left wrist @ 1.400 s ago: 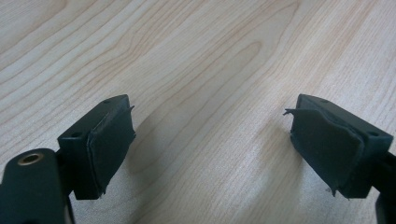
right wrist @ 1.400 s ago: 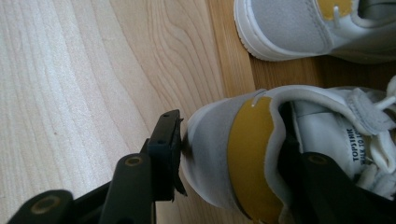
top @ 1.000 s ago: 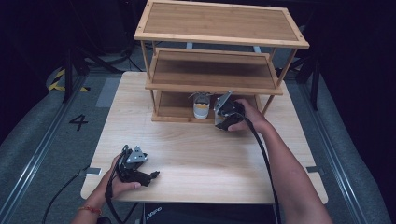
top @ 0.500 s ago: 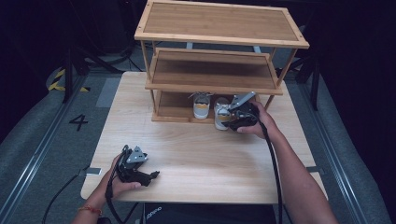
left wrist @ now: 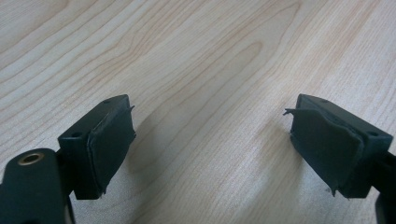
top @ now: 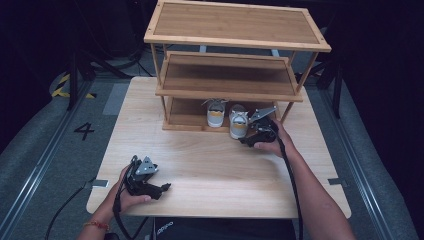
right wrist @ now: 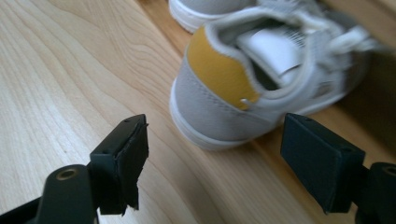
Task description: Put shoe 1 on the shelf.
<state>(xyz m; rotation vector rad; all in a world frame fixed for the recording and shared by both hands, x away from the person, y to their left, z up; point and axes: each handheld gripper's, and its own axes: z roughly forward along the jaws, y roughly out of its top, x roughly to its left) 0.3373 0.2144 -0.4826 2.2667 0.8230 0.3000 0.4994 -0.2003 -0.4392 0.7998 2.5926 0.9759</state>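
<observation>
Two small grey and white shoes with yellow heel tabs stand side by side on the lowest board of the wooden rack [top: 226, 83]. The left shoe [top: 215, 113] sits further in. The right shoe [top: 238, 123] has its heel out over the table. My right gripper [top: 247, 140] is just right of that heel, open and apart from it. In the right gripper view the near shoe [right wrist: 224, 88] lies a little beyond the open right gripper [right wrist: 219, 144], and the other shoe [right wrist: 205, 9] shows at the top edge. My left gripper [top: 161, 189] rests open on the table near the front left, its jaws [left wrist: 210, 126] holding nothing.
The light wooden table [top: 210, 160] has bare room between the two grippers. The rack has three boards and stands at the back of the table. Dark floor with a yellow and black strip [top: 65, 86] and a painted 4 [top: 84, 131] lies to the left.
My right gripper has drawn back from under the rack toward the person, leaving the right shoe standing with its heel out. The left gripper has stayed still.
</observation>
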